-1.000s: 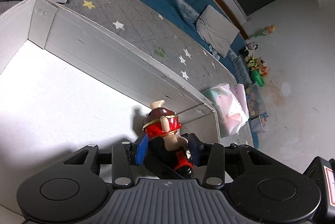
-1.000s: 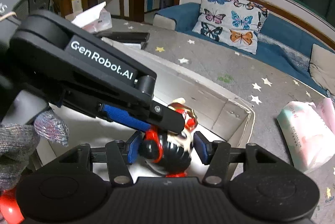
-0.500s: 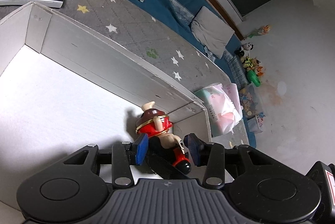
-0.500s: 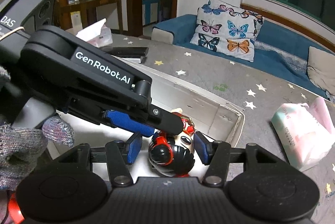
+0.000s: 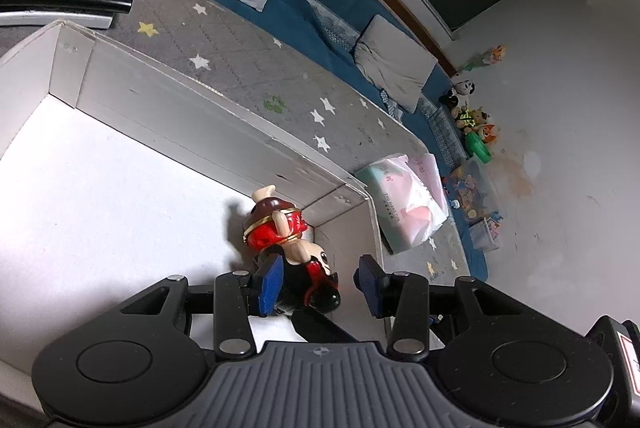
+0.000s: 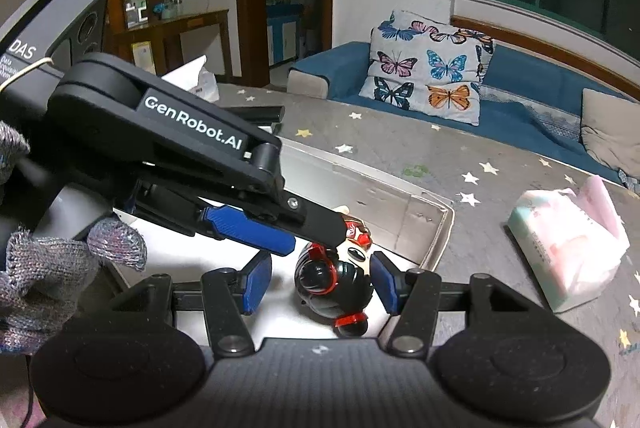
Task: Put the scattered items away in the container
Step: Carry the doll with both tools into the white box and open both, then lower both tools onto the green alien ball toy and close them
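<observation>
Lying on its side on the white floor of the box [image 5: 168,96], a toy figure [image 5: 280,228] with a red head and black body sits in the box's corner, close to 2 walls. Left gripper [image 5: 320,278] angles downward over it, blue pads apart; the left pad sits against the figure's body, the right pad stands clear with a gap, so the tool is released, not gripping. From the right wrist view, the left gripper [image 6: 312,232] reaches in diagonally from the upper left, its tip over the figure's head, held by a hand in a grey knitted glove [image 6: 52,268]. Right gripper [image 6: 318,282] also points down at the toy figure [image 6: 332,280], pads spread either side of the black body; the right pad is just beside it, the left pad apart, nothing clamped. Box rests on a grey star-patterned cover [image 5: 248,68]. A tissue pack [image 6: 568,248] lies outside the box, near that corner. A butterfly cushion [image 6: 428,76] leans on the blue sofa behind.
</observation>
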Demonstrator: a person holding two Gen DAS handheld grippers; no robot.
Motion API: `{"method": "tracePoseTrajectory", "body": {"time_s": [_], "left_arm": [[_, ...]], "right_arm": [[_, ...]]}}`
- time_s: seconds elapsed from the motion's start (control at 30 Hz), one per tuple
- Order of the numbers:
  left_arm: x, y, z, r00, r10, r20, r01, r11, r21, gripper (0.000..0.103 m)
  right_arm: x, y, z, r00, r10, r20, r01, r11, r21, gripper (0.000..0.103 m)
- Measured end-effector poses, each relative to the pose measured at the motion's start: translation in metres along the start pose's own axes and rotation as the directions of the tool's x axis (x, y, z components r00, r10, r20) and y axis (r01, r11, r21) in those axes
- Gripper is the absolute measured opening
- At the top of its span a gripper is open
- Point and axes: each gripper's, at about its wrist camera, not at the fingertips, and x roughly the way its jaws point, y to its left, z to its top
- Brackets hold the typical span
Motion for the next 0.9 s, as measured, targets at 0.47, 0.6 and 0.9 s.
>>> {"method": "tracePoseTrajectory", "body": {"time_s": [0.47, 0.6, 0.9], "left_arm": [[-0.039, -0.021, -0.030, 0.999, -0.020, 0.048, 0.017, 0.998, 0.054, 0.044], [-0.048, -0.027, -0.041, 0.998, -0.030, 0.058, 0.026, 0.997, 0.068, 0.044], [-0.064, -0.036, -0.068, 0.997, -0.028, 0.074, 0.020, 0.994, 0.106, 0.044]], "right_arm": [[-0.038, 0.008, -0.018, 0.999, 0.003, 0.053, -0.005, 0.999, 0.038, 0.056], [-0.047, 0.011, -0.022, 0.998, 0.003, 0.063, -0.005, 0.999, 0.041, 0.056], [-0.069, 0.021, -0.038, 0.996, 0.002, 0.085, -0.006, 0.999, 0.051, 0.056]]}}
